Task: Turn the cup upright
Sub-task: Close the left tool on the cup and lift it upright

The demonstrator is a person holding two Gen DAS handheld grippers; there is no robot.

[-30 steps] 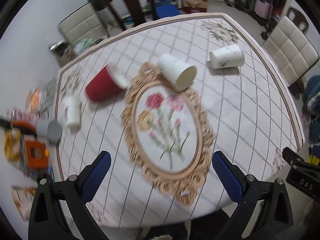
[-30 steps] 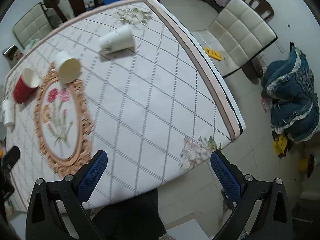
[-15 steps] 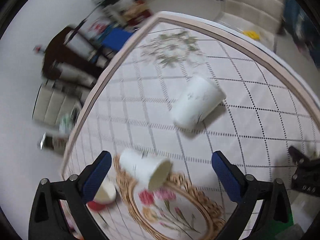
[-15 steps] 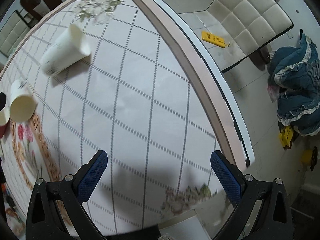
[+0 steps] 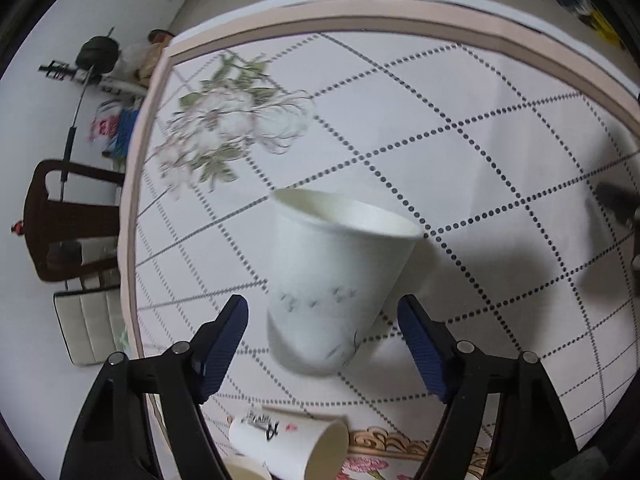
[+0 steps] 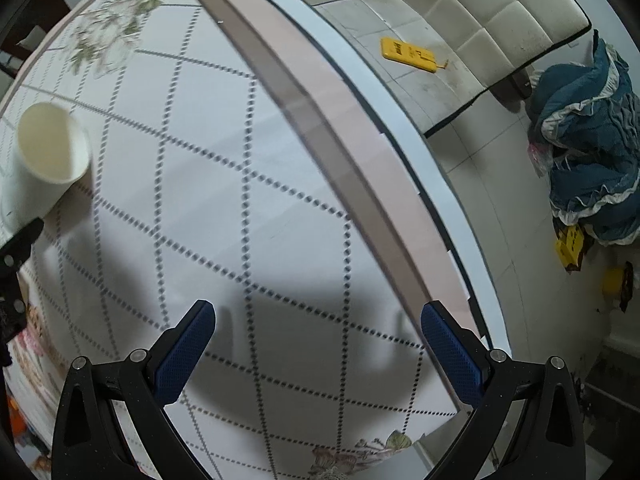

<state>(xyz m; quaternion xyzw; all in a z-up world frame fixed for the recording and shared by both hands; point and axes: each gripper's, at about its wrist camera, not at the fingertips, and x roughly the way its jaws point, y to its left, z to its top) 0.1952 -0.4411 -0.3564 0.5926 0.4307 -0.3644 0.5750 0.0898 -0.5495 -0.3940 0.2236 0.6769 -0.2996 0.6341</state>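
Observation:
A white paper cup with a faint grey print (image 5: 332,280) lies on its side on the white checked tablecloth (image 5: 480,140), mouth toward the far table edge. My left gripper (image 5: 324,344) is open, its blue pads on either side of the cup's base end, not touching it. The same cup shows at the left edge of the right wrist view (image 6: 44,160). My right gripper (image 6: 318,356) is open and empty, low over the cloth near the table's right edge.
A second white cup with black writing (image 5: 288,446) lies on its side just below the left gripper, by the ornate floral print. The table's pink border (image 6: 332,112) runs close on the right. A cream chair (image 6: 480,12) and blue cloth (image 6: 588,140) are beyond it.
My left gripper has moved in fast toward the far white cup, which now lies between its open pads. My right gripper has moved lower and closer to the cloth near the table edge.

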